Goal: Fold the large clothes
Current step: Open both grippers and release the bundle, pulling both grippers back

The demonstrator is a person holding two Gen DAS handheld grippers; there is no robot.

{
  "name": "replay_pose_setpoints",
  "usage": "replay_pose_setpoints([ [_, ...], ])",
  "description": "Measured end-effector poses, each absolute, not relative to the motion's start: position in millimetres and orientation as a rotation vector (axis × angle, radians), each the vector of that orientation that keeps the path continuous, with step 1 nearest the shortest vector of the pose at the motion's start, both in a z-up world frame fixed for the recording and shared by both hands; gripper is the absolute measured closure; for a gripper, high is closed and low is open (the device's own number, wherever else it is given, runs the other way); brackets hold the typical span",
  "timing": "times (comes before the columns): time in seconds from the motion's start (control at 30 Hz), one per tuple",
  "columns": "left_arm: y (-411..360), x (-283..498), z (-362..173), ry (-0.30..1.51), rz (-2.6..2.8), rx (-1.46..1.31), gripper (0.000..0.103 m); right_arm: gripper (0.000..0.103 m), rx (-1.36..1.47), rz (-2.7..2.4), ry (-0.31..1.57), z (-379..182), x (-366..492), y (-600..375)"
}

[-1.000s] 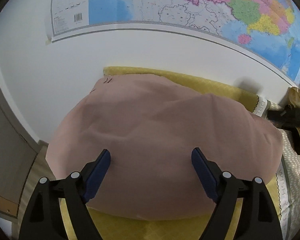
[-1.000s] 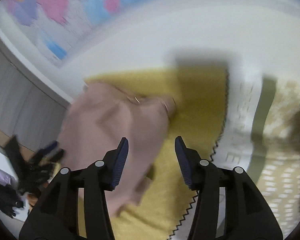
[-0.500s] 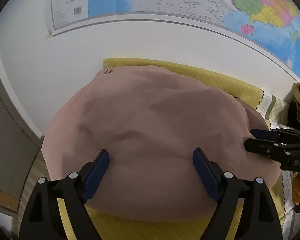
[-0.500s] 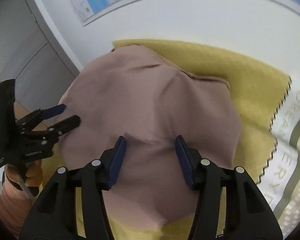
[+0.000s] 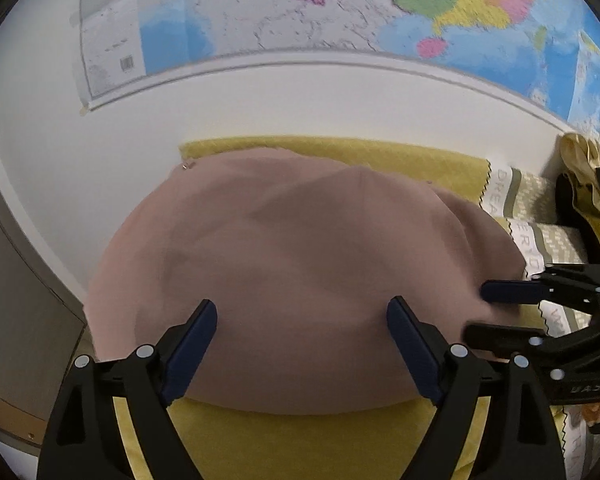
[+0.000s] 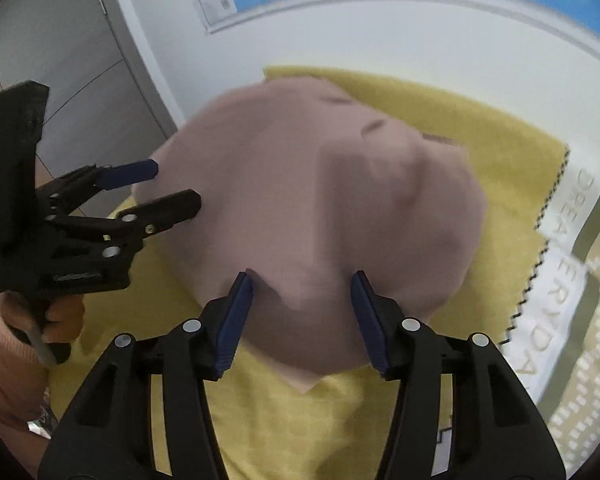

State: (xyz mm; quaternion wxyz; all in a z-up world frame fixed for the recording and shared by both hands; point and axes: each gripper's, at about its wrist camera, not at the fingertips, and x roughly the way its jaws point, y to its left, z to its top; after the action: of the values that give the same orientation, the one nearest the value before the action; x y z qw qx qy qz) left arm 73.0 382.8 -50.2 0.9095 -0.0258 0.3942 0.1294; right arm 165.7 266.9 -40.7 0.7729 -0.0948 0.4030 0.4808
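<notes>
My two grippers, black with blue pads

Left gripper (image 5: 302, 318) and right gripper (image 6: 302, 294) have silver screws; my sleeve (image 6: 8, 376) is peach.

Soft even light, fisheye warp, slight blur

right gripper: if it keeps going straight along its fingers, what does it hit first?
Most likely the pink garment. The right gripper is open, angled down at the cloth's near folded edge, nothing between its fingers and the fabric. Under it lies the yellow cloth. Depth is unclear, so how close contact is I cannot tell.
</notes>
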Motion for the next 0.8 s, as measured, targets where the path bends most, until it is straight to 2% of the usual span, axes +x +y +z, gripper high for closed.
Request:
replay_pose_setpoints([
  [0.1,383,77,-60,0.835,0.280,-0.059,0.019,0.051,-0.172,1.044,0.882,-42,169,272],
  [0.27,382,74,-59,0.828,0.284,-0.068,0.019,0.042,-0.162,1.049,0.878,-33,163,264],
  [0.5,376,71,-56,0.825,0.296,-0.066,0.018,0.042,-0.150,1.049,0.837,-23,154,251],
  [0.7,369,65,-51,0.806,0.300,-0.071,0.010,0.040,-0.154,1.035,0.809,-18,150,244],
  [0.8,368,61,-46,0.790,0.309,-0.086,0.007,0.034,-0.143,1.031,0.792,-16,148,240],
])
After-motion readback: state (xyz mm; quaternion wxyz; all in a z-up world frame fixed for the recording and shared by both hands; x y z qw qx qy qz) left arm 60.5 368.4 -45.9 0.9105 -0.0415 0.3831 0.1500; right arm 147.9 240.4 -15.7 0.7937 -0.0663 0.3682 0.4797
